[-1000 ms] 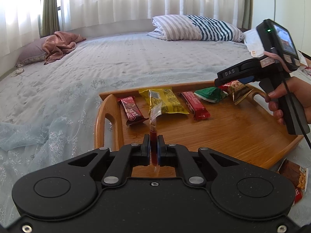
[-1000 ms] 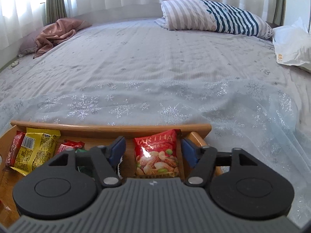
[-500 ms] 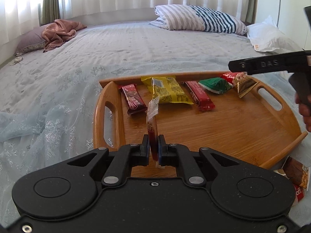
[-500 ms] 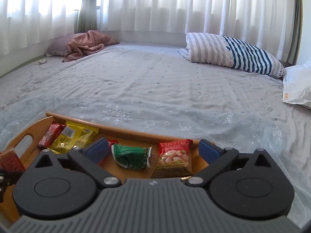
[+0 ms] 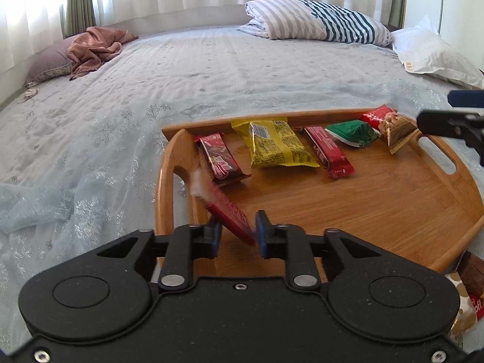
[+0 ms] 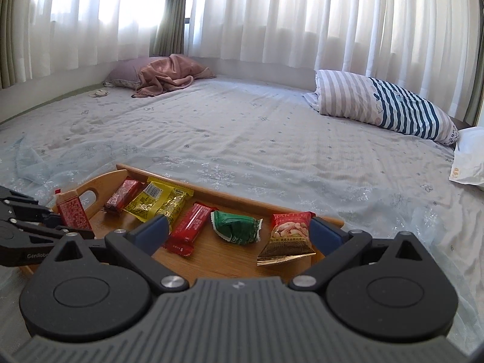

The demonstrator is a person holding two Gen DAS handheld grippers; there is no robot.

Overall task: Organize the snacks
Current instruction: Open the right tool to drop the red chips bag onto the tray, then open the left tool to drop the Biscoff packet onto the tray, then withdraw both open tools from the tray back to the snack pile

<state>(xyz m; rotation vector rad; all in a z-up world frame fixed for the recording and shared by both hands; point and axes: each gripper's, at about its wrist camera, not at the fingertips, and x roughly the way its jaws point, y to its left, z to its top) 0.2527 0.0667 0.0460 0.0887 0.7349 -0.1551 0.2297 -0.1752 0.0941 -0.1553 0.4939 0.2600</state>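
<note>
Bamboo fills most of my left wrist view: the tray (image 5: pixel 378 211) sits on the bed (image 5: pixel 211 69) with a row of snacks along its far wall, a dark red bar (image 5: pixel 219 158), a yellow packet (image 5: pixel 276 146), a red bar (image 5: pixel 328 151), a green packet (image 5: pixel 352 133) and a nut packet (image 5: pixel 390 127). My left gripper (image 5: pixel 237 233) has its fingers parted, and a red wafer bar (image 5: pixel 227 211) leans tilted and motion-blurred between them, over the tray's near-left corner; I judge it is dropping free, not clamped. One more brown packet (image 5: pixel 466 290) lies off the tray by its near-right corner, so at least that one is left to bring in. From the right wrist view I see the same row from the other side: dark red bar (image 6: pixel 122 196), yellow packet (image 6: pixel 157 201), red bar (image 6: pixel 190 225), green packet (image 6: pixel 237 227) and nut packet (image 6: pixel 287 237), all on the tray (image 6: pixel 230 260) floor. My right gripper (image 6: pixel 239 234) hovers over them with its fingers spread wide and nothing between them. At the left edge of that view the left gripper (image 6: pixel 71 222) shows with the red wafer bar (image 6: pixel 71 211) standing nearly upright by the tray handle. I reckon the job is well along: five placed, a sixth landing, one outstanding.
</note>
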